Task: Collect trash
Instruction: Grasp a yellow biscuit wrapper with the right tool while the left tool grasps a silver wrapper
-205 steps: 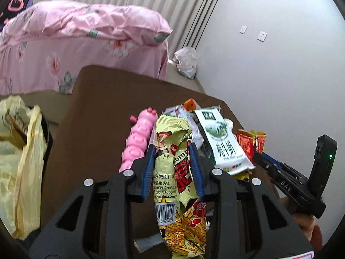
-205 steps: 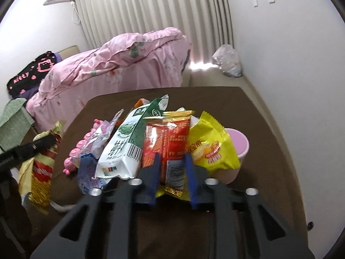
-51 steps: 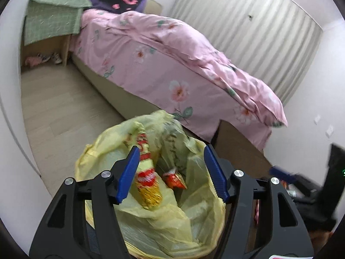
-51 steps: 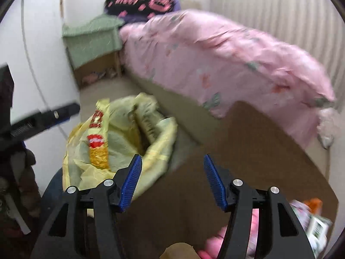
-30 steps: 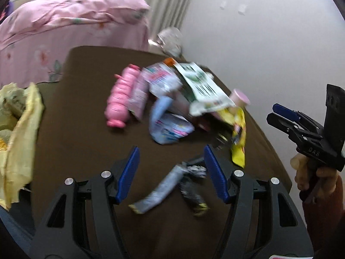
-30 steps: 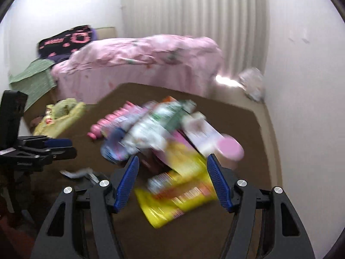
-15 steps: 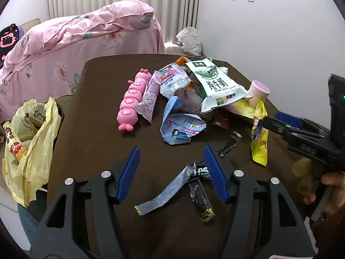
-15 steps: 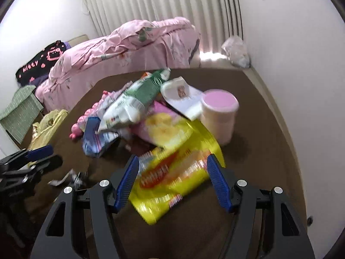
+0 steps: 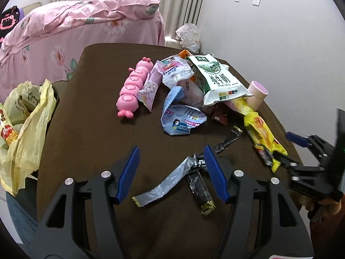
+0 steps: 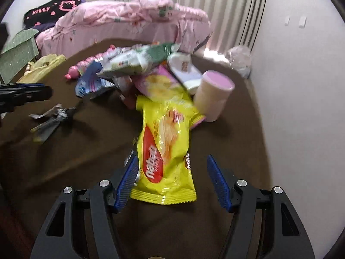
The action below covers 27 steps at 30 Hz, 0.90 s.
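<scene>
Right gripper (image 10: 172, 180) open, glossy yellow wrapper (image 10: 166, 151)

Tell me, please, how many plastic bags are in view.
2: a yellow trash bag beside the table's left edge, and a white bag on the floor by the curtain. Others may be hidden.

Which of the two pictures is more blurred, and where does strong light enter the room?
Right wrist view: motion blur smears the milk pouch and yellow snack bag; bright light spills under the curtain. Left wrist view: sharp, evenly lit, with fisheye bending at the edges and soft shadows on the brown table.
</scene>
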Tool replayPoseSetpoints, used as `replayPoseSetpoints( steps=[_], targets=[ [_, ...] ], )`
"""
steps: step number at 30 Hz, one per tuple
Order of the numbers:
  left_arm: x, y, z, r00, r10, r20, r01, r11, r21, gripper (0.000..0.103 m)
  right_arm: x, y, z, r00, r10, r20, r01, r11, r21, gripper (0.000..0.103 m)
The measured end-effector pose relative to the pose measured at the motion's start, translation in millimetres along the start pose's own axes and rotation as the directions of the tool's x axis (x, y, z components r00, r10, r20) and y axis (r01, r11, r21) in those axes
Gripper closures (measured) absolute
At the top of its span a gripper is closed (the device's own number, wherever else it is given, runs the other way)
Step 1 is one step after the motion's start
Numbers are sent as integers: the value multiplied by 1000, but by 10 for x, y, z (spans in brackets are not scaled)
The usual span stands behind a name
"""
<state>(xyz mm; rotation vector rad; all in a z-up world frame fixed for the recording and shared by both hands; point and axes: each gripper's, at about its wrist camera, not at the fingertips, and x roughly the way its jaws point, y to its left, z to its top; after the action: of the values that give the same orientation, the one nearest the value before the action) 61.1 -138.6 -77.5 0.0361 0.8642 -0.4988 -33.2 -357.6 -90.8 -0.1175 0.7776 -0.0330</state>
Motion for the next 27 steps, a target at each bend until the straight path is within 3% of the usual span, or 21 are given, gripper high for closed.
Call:
replayPoseSetpoints(
  steps=[2, 6, 10, 13, 14, 15, 19, 27],
  targets=[
    [-9, 14, -3, 1000, -7, 2, 7, 1000, -5, 44, -145, -102, -14, 998, 42, 35, -43, 998, 46, 41],
    [-7, 57, -5, 1000, -27, -1, 27, 999, -25, 44, -88, -327, 35, 977, 210, 46, -215, 960, 181, 41],
    [-13, 115, -4, 1000, -29, -4, 29, 999, -37, 44, 257, -273, 144, 984, 180, -7, -178, 974, 137, 41],
    [-28, 173, 1, 1000, -26, 0, 26, 999, -47, 44, 529, -245, 138, 970, 226, -94, -212, 967, 139, 42],
    [-34, 190, 3, 1000, -24, 1, 24, 998, -51, 44, 568, -236, 131, 966, 238, -103, -222, 964, 145, 46],
    [-38, 210, 1, 1000, -22, 2, 23, 998, -56, 44, 573, -204, 111, 959, 265, -97, -250, 957, 145, 62],
    [-5, 262, -9, 1000, -27, -9, 26, 997, -76, 44, 472, -151, 92, 967, 247, -56, -237, 961, 143, 80],
    [24, 120, -47, 994, -103, -45, 102, 995, -19, 44, 203, -221, 111, 969, 247, 13, -245, 953, 180, 85]
  ],
)
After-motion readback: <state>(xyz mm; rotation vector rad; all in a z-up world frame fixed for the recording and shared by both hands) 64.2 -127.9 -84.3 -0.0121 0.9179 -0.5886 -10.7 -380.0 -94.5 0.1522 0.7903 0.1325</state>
